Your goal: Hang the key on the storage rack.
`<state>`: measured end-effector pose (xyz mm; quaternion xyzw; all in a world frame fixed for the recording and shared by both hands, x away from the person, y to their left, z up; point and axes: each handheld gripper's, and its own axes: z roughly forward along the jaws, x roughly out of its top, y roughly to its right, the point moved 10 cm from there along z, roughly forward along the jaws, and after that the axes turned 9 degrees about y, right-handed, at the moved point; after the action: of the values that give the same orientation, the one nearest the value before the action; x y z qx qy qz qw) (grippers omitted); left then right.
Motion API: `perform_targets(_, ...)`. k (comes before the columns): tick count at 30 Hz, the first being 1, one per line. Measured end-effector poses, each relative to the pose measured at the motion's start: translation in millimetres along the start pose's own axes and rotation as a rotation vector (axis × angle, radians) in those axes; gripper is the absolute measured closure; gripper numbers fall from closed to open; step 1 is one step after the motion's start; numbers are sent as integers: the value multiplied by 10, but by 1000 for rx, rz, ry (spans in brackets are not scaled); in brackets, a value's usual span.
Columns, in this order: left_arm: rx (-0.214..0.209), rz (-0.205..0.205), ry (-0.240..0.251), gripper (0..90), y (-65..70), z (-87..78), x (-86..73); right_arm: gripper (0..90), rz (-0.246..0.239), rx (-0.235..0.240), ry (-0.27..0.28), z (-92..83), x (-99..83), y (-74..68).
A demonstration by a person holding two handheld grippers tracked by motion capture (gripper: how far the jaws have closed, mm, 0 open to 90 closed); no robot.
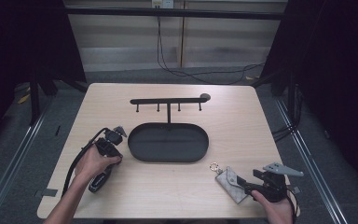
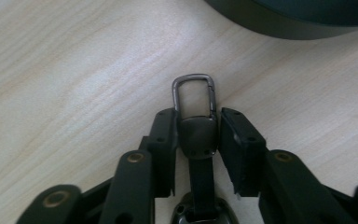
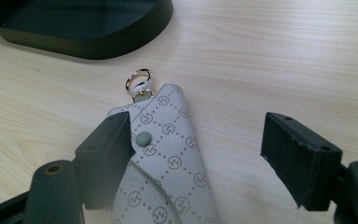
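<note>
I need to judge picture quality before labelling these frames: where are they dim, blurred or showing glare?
High view: the room's edges go nearly black, the table is evenly lit. Left gripper view: the carabiner clip is sharp, the jaws at the bottom edge blur. Right gripper view: the patterned key pouch is crisp, the near jaw soft, the tray slightly glossy.

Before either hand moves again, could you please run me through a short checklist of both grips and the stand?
1. Left gripper shut on the dark key fob: ok, pads press its sides.
2. Fob's clip free beyond the jaws, ready for hanging: ok.
3. Right gripper gripping the grey key pouch: not ok, jaws stand open, with the far pad clear of it.
4. Pouch's ring unobstructed: ok.
5. Hook rack upright above the black tray, hooks bare: ok.
6. Fob held securely enough to lift: cannot tell.
</note>
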<state>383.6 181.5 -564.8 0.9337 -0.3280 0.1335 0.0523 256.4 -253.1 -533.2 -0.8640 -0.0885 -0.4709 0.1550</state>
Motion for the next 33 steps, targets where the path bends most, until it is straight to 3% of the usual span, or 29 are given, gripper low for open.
perform_targets(2, -10, -15, -15, 690, 4, -3, -6, 246, -5, 1, -2, 2, -1, -5)
perform_targets(3, -6, -1, -13, 689, -7, 2, 6, 246, -7, 4, -3, 3, -1, -8)
perform_targets(8, -14, -8, -40, 667, -21, 10, 15, 246, -14, 4, -11, 4, -12, -19)
perform_targets(15, -25, -4, -89, 702, -18, 6, 26, 246, -12, 10, -18, 19, -17, -22)
perform_targets(18, -19, -31, -100, 704, -12, 18, 38, 246, -13, 13, -24, 25, -26, -27)
perform_targets(19, -19, -23, -118, 705, -19, 10, 36, 246, -12, 11, -30, 30, -30, -25)
perform_targets(24, -32, -31, -122, 707, -19, 10, 37, 245, -3, 14, -30, 36, -29, -19)
perform_targets(27, -58, -32, -96, 707, -39, 10, 40, 245, -2, 11, -36, 48, -34, -12)
perform_targets(30, -70, -66, -83, 708, -51, 3, 27, 245, -1, 10, -36, 48, -35, -11)
perform_targets(33, -67, -65, -89, 708, -48, -13, 2, 245, 0, 8, -34, 44, -34, -5)
